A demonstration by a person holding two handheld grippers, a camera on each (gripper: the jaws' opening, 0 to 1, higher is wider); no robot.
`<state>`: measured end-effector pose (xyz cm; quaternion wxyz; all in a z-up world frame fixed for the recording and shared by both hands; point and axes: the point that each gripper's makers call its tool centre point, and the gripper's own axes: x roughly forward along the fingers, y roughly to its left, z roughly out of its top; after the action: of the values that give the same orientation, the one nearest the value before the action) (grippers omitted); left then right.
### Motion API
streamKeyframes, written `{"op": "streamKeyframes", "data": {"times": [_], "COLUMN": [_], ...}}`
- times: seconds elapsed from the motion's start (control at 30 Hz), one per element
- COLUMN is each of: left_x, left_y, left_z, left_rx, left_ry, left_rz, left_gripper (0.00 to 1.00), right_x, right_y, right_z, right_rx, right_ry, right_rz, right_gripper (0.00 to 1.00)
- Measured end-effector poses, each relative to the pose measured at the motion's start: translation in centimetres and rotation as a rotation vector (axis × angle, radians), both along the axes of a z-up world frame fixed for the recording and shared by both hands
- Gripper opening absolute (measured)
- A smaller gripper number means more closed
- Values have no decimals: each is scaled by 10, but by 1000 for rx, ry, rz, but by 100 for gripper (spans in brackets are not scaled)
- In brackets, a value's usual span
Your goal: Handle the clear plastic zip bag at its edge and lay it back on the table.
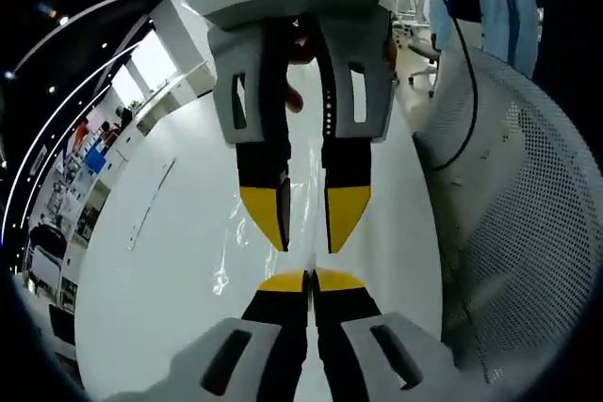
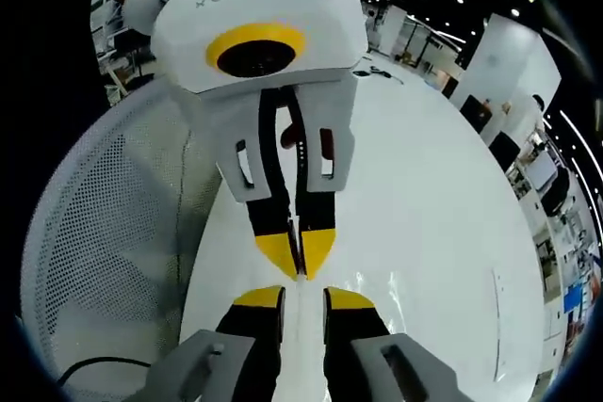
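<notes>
The clear plastic zip bag (image 1: 229,253) lies crumpled on the white table (image 1: 179,308), showing mostly as glints; its edge rises in a thin line between the two grippers, which face each other tip to tip. My left gripper (image 1: 309,279) is shut on that edge, and its closed tips (image 2: 300,253) come down from above in the right gripper view. My right gripper (image 2: 303,297) stands open, its yellow fingertips (image 1: 350,216) apart on either side of the bag's edge. Faint bag reflections (image 2: 382,287) show beside it.
A white perforated mesh chair back (image 1: 513,233) stands close against the table (image 2: 424,167) on one side, also seen as the mesh (image 2: 113,233) with a black cable over it. A thin slot (image 1: 151,204) marks the tabletop. Office desks and chairs lie beyond.
</notes>
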<state>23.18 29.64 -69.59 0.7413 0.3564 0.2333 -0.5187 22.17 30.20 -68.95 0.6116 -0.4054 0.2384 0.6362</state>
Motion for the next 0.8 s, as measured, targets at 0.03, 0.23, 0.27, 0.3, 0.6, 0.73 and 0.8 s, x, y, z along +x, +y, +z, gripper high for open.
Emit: {"op": "streamKeyframes", "data": {"times": [0.03, 0.23, 0.27, 0.3, 0.6, 0.73, 0.8], "left_x": [-1, -1, -1, -1, -4, -9, -7], "left_y": [0, -1, -1, -1, -3, -4, -4], "left_z": [1, 2, 2, 2, 2, 0, 0], "left_rx": [1, -4, -4, -4, -2, -17, -11], "left_ry": [-1, 1, 1, 2, -1, 48, 28], "left_rz": [0, 0, -1, -4, -20, -11, -17], "left_gripper": [0, 0, 0, 0, 0, 0, 0], "right_x": [-1, -2, -2, -2, -5, -9, -8], "right_y": [0, 0, 0, 0, 3, 0, 1], "right_z": [-1, -2, -2, -2, -5, -8, -8], "right_rx": [-6, -11, -10, -10, -13, -38, -34], "right_ry": [3, 14, 15, 20, 34, 65, 64], "right_rz": [2, 3, 3, 0, -4, -12, -23], "right_gripper": [11, 9, 8, 7, 1, 0, 0]}}
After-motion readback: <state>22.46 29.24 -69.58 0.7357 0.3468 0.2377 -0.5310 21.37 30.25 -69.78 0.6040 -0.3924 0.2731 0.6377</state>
